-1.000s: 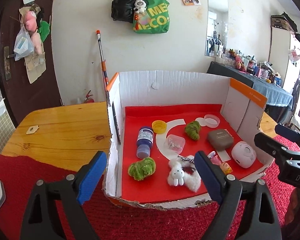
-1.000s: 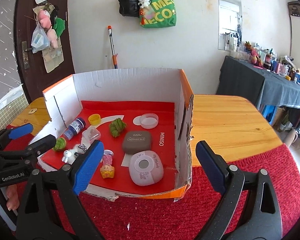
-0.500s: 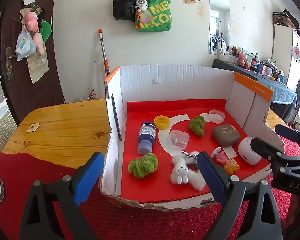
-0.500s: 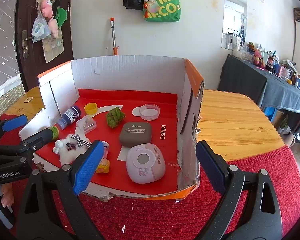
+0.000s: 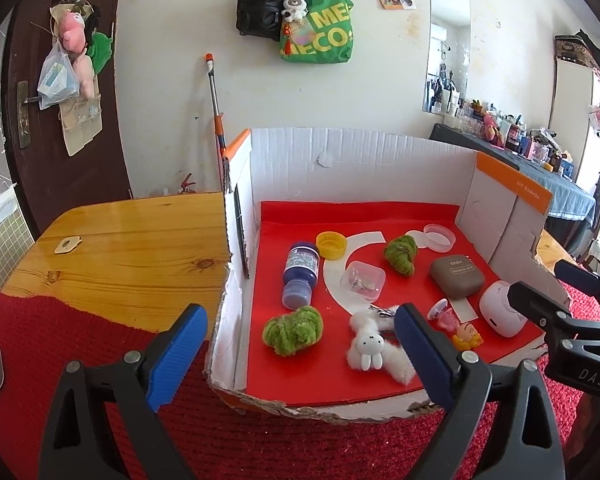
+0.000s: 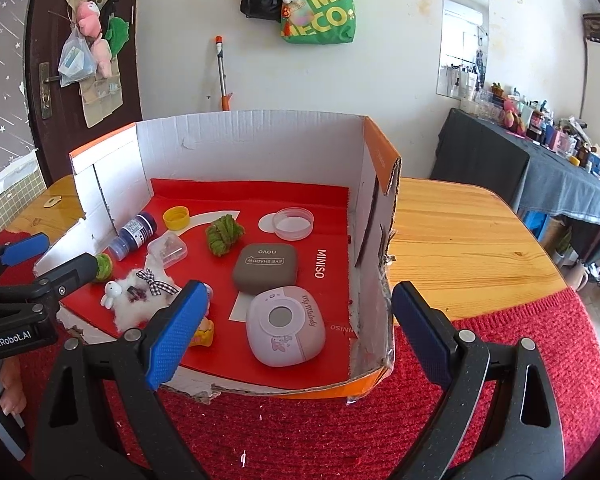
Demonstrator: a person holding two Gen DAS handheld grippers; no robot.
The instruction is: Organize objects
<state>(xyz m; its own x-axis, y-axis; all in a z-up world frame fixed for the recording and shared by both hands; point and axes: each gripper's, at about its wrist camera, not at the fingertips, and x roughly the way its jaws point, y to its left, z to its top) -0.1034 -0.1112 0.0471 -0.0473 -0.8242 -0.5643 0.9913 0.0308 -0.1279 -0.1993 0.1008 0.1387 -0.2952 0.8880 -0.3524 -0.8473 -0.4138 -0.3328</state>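
An open cardboard box [image 5: 360, 156] [image 6: 248, 140] with a red floor holds several small items: a blue bottle [image 5: 299, 274] lying on its side, a yellow cap [image 5: 331, 245], two green fuzzy balls [image 5: 293, 330] [image 5: 400, 255], a clear small case [image 5: 363, 280], a white plush bunny [image 5: 370, 350], a brown eyeshadow case [image 6: 265, 268], a pink-white round device [image 6: 286, 330] and a clear lid [image 6: 293, 223]. My left gripper [image 5: 300, 360] is open and empty at the box's front left edge. My right gripper [image 6: 296, 336] is open and empty at the box's front right corner.
The box stands on a wooden table [image 5: 132, 240] partly covered by a red knitted cloth [image 6: 300, 432]. A small tag [image 5: 67, 245] lies on the wood at the left. Bags hang on the back wall [image 5: 316, 32]. A cluttered dark table [image 6: 540, 160] stands at the right.
Both grippers have moved a little closer to the box front and tilted down. Both stay open. Nothing in the box has moved.
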